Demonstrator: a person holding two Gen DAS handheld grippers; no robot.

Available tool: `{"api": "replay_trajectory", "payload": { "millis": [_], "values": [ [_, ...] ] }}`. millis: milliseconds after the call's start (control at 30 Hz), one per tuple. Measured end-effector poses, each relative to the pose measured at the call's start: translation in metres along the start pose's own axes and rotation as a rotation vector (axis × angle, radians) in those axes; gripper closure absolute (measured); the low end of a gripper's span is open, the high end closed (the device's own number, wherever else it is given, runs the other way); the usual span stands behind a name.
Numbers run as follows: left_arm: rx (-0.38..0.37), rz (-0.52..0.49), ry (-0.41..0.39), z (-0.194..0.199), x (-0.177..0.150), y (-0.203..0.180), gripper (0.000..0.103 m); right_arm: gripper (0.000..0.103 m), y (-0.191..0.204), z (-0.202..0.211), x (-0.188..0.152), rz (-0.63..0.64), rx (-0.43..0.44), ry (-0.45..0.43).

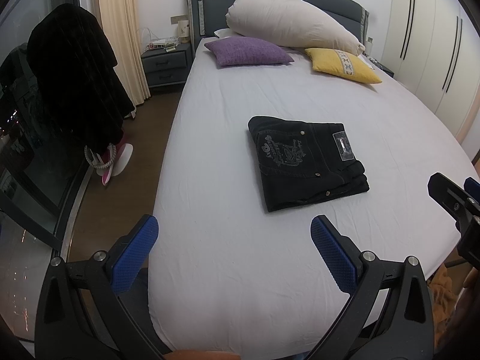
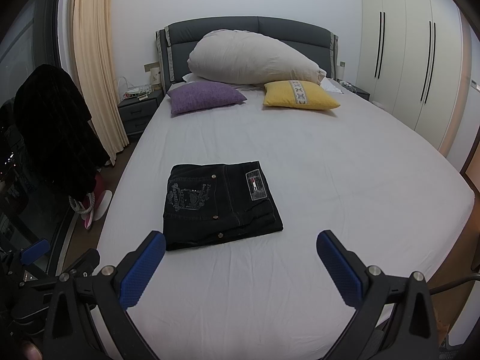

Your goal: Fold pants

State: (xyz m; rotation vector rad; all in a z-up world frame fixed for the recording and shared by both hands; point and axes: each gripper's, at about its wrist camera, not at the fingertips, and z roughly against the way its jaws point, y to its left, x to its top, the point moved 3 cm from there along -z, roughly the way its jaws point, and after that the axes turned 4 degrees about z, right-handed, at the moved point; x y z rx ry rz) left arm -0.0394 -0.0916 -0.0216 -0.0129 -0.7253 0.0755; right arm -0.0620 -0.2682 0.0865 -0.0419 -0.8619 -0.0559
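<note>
1. The pants point(image 2: 220, 205) are black matt denim cloth with small shiny metal rivets.
2. The bed sheet point(image 2: 330, 180) is pale, smooth cloth, lightly creased.
3. The gripper pads point(image 1: 334, 256) are blue rubbery plastic, finely textured; at 12 o'clock, the headboard point(image 2: 240, 27) looks smooth and matt.

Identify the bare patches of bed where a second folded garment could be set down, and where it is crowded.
Bare sheet lies between the folded pants and the cushions, right of the pants toward the wardrobe, and before them near the foot. The head is crowded: purple cushion, yellow cushion, large pillow.
</note>
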Motion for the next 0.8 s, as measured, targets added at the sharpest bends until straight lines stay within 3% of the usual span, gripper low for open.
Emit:
{"api": "replay_trajectory", "payload": {
  "millis": [800],
  "values": [
    [-0.007,-0.004,0.002,0.004,-0.013,-0.012,0.000,0.000,0.000,0.001,0.000,-0.002,0.001,0.004]
  ]
}}
